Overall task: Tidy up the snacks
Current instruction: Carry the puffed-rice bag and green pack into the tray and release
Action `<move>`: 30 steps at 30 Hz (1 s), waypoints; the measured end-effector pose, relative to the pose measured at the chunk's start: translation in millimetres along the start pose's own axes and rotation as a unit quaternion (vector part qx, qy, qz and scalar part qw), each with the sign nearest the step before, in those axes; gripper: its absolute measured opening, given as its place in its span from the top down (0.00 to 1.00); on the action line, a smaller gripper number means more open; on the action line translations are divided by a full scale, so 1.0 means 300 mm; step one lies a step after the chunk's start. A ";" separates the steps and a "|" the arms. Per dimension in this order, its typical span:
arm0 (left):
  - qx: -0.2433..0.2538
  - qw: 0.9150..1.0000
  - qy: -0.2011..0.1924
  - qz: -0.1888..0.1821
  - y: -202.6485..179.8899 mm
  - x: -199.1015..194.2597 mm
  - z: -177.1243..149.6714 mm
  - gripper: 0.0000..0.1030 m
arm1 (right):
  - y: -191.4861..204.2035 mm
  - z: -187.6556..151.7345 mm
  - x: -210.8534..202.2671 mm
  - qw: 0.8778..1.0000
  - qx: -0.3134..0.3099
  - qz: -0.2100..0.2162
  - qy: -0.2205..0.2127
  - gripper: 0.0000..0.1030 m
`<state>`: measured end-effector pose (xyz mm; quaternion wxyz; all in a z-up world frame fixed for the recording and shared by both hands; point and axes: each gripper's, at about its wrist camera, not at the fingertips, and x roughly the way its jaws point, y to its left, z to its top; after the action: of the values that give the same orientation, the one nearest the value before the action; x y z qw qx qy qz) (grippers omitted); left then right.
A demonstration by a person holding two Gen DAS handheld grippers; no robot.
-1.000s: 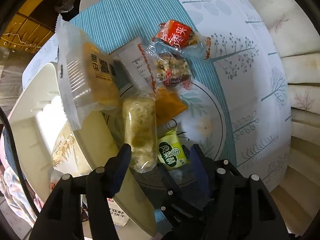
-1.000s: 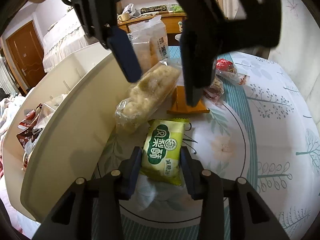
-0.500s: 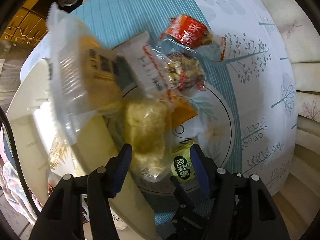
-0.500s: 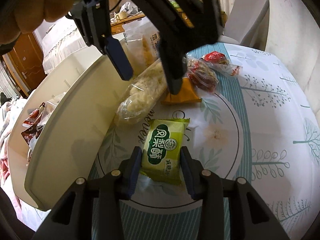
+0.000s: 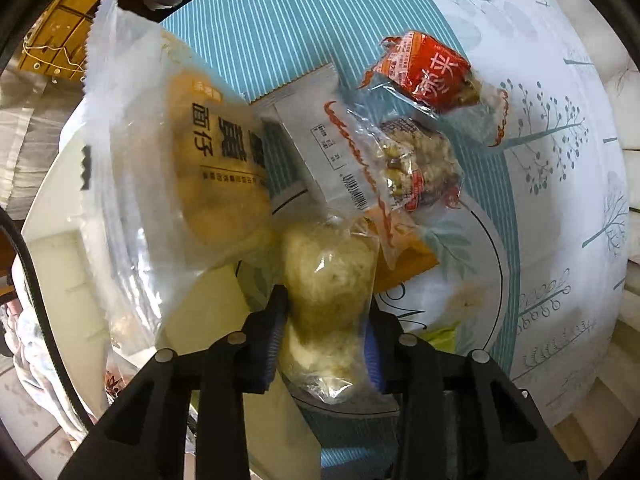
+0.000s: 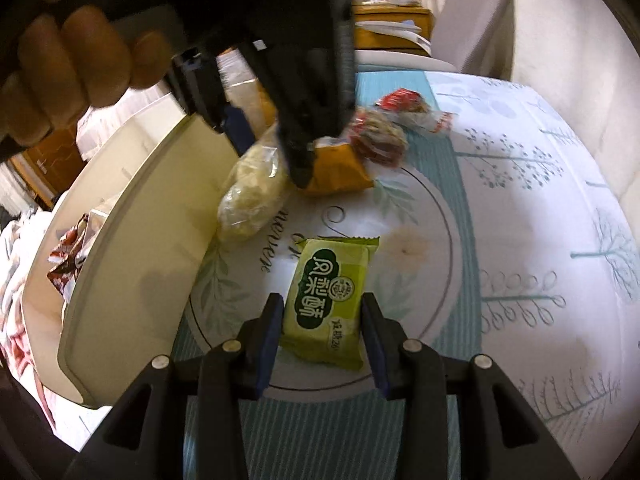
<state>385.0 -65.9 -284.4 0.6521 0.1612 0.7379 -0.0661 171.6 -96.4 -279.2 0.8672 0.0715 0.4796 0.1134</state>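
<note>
A pale crumbly snack in clear wrap (image 5: 328, 280) lies on the round printed tablecloth, leaning on the white bin's rim. My left gripper (image 5: 324, 340) points straight down over it. Its jaws are closing and the blue pads press both sides of the packet's near end. The right wrist view shows the same packet (image 6: 250, 196) under the left gripper (image 6: 268, 152), which a hand (image 6: 72, 64) holds. My right gripper (image 6: 323, 320) is shut on a green packet (image 6: 328, 292) with dark green lettering, held just above the cloth. In the left wrist view only a green sliver (image 5: 440, 336) of it shows.
Beyond the pale packet lie a bread roll in clear wrap (image 5: 208, 160), a grey packet (image 5: 320, 140), a nut bar (image 5: 420, 164), a red packet (image 5: 432, 68) and an orange packet (image 6: 340, 168). The white bin (image 6: 132, 220) on the left holds several snacks.
My left gripper has come down onto the pale packet and its jaws have narrowed until they pinch it. The right gripper has drifted slightly with the green packet still in it.
</note>
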 end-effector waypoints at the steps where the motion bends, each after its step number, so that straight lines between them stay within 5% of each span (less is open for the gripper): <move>1: -0.003 1.000 0.000 -0.003 0.017 -0.003 -0.004 0.70 | -0.007 -0.001 -0.005 1.000 0.005 -0.002 0.001 0.62; 17: -0.013 0.995 -0.031 -0.094 0.165 -0.199 -0.249 0.72 | 0.014 0.008 -0.140 0.999 0.036 -0.015 -0.007 0.62; 23: 0.005 0.987 -0.086 -0.132 0.177 -0.296 -0.359 0.72 | 0.081 0.031 -0.228 0.999 0.019 -0.027 -0.023 0.62; 30: -0.002 0.969 -0.165 -0.183 0.303 -0.433 -0.504 0.72 | 0.163 0.049 -0.342 0.998 0.027 -0.020 -0.048 0.62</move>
<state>284.8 46.3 -125.1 0.7417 0.0089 0.6374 -0.2083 125.1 -76.6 -176.2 0.8891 0.0906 0.4417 0.0790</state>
